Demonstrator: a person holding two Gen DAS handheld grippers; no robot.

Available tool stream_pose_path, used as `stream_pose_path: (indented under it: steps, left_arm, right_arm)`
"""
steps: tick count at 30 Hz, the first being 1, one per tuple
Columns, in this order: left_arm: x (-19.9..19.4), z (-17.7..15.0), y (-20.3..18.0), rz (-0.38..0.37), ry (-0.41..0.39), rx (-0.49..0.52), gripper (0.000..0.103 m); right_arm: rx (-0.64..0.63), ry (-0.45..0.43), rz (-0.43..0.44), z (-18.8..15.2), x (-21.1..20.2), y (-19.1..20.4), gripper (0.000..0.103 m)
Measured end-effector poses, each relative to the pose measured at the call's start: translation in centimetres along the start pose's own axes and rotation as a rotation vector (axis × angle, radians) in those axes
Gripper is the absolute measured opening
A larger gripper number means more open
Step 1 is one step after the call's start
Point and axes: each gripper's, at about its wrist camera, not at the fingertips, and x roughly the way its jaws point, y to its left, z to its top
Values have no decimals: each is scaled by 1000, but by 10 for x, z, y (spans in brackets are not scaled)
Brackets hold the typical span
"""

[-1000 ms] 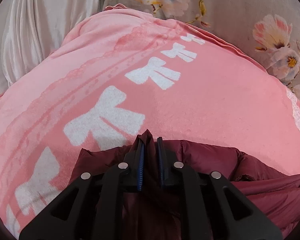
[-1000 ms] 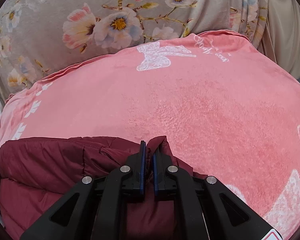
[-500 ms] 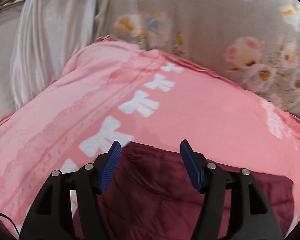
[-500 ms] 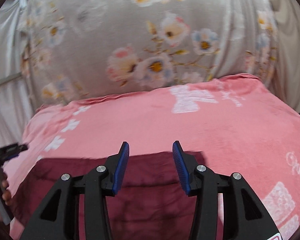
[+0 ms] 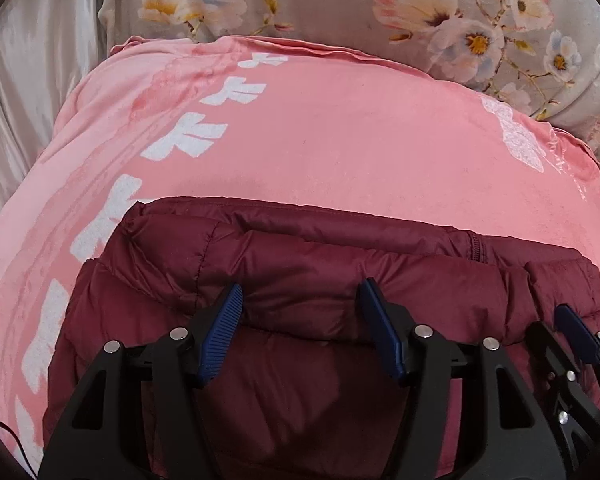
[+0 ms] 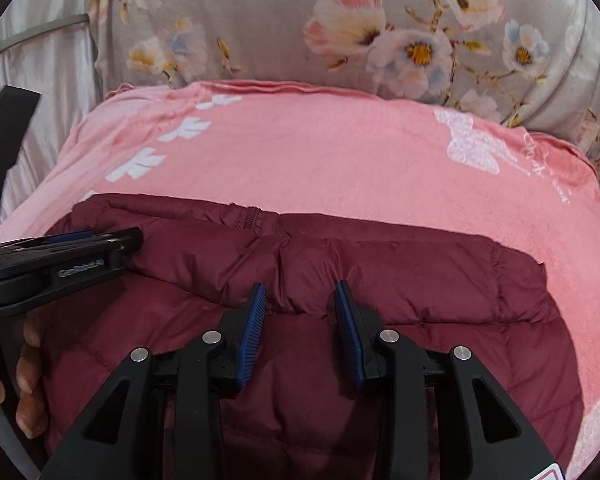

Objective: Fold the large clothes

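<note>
A dark red puffer jacket lies folded into a flat block on a pink blanket; it also shows in the right wrist view. My left gripper is open and empty, hovering just above the jacket's left half. My right gripper is open and empty above the jacket's middle. The right gripper's fingers show at the left wrist view's right edge, and the left gripper shows side-on at the right wrist view's left edge, held by a hand.
The pink blanket with white bow prints covers the bed. A grey floral cushion stands behind it. Pale satin fabric hangs at the far left.
Both grippers were shut on the jacket's edge one second ago; they opened, let it go and pulled back. The jacket now lies flat, folded over.
</note>
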Motion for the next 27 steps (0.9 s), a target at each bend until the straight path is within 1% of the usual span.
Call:
stream_pose_path:
  steps: [2, 4, 6, 10, 14, 22, 25, 27]
  left_arm:
    - [4, 2, 1, 3, 2, -5, 60]
    - [8, 5, 2, 6, 5, -8, 60]
    - [15, 9, 2, 17, 7, -4, 61]
    - [27, 14, 2, 20, 12, -6, 61]
    - [36, 13, 1, 20, 4, -11, 62]
    - [40, 5, -4, 46, -37, 3, 63]
    - [40, 4, -5, 57, -42, 9, 63]
    - [40, 3, -6, 66, -45, 15, 63]
  right_arm:
    - [-1, 21, -3, 4, 11, 0, 34]
    - [1, 32, -7, 8, 18, -2, 28]
    - [11, 43, -4, 11, 25, -6, 26]
    - [71, 67, 18, 13, 38, -20, 21]
    - [103, 77, 43, 9, 44, -27, 21]
    - [106, 79, 52, 5, 47, -28, 21]
    - [115, 61, 53, 6, 43, -29, 21]
    - [133, 17, 37, 5, 27, -28, 23]
